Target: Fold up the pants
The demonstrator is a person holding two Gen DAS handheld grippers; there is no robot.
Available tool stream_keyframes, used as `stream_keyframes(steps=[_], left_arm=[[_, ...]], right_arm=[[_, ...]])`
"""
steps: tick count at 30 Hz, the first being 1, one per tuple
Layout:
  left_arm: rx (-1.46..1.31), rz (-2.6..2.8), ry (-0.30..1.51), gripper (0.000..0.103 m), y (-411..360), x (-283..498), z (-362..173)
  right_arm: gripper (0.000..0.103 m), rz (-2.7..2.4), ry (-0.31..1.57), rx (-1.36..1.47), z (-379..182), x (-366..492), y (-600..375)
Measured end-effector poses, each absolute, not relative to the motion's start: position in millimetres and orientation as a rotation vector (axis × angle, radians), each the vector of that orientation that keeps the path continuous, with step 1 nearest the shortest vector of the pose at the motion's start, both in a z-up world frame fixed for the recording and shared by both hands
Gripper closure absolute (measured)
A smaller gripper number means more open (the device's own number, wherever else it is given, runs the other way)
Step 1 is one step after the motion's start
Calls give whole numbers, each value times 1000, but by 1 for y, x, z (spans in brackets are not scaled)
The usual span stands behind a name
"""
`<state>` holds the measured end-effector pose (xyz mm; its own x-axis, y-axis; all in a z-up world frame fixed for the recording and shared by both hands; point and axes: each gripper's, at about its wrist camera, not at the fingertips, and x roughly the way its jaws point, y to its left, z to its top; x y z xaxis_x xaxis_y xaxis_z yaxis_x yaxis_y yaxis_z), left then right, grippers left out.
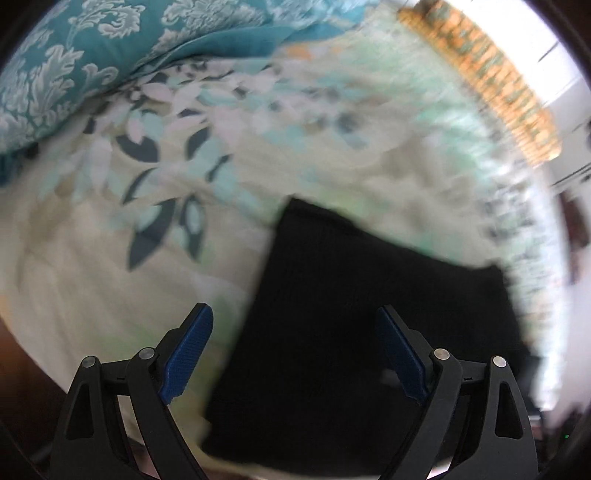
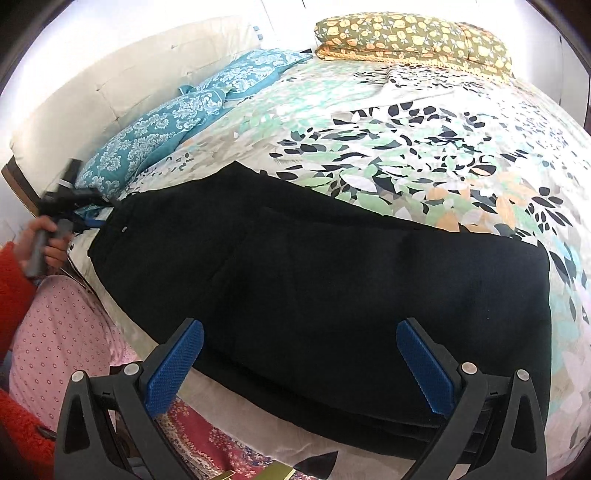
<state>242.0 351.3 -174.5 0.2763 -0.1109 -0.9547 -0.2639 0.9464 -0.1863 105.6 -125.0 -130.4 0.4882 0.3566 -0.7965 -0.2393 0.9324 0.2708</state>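
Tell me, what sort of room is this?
Most likely a bedroom: black pants lie on a bed with a leaf-print cover, pillows and a padded headboard.

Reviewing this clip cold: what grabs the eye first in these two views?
The black pants dominate, laid in a long band across the near side of the leaf-print bedspread. Next come the teal damask pillow by the headboard and the mustard floral pillow at the far edge. Both the left gripper and right gripper hang open above the pants.
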Motion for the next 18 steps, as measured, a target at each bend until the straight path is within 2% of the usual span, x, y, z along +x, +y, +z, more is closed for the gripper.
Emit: stream_keyframes(steps=[1,2,5,7,8,9,10,14,18], left_arm=[[-342,99,1306,4,351,243,-181],[-377,71,1325,3,350,242,-189],[-456,-37,1380,10,341,239,-194],[-391,-59,1378,40,330,235,-184],[-368,-43,1379,52,328,232,-180],[-378,-26,1375,71,331,228,-173],[-422,-34,1364,80,335,226,-168],[-583,-131,1254,84,322,205,-111],[-571,-333,1166,84,247,191,-47]], right_arm=[[0,361,983,134,-127,105,-128],[0,357,971,140,-125,104,-131],[0,332,943,171,-121,103,-143],[0,310,933,201,-122,104,-153],[0,299,929,221,-122,104,-159],[0,287,925,240,-122,105,-165],[0,276,922,256,-122,105,-172],[0,245,885,290,-117,106,-194],[0,218,847,339,-114,107,-215]])
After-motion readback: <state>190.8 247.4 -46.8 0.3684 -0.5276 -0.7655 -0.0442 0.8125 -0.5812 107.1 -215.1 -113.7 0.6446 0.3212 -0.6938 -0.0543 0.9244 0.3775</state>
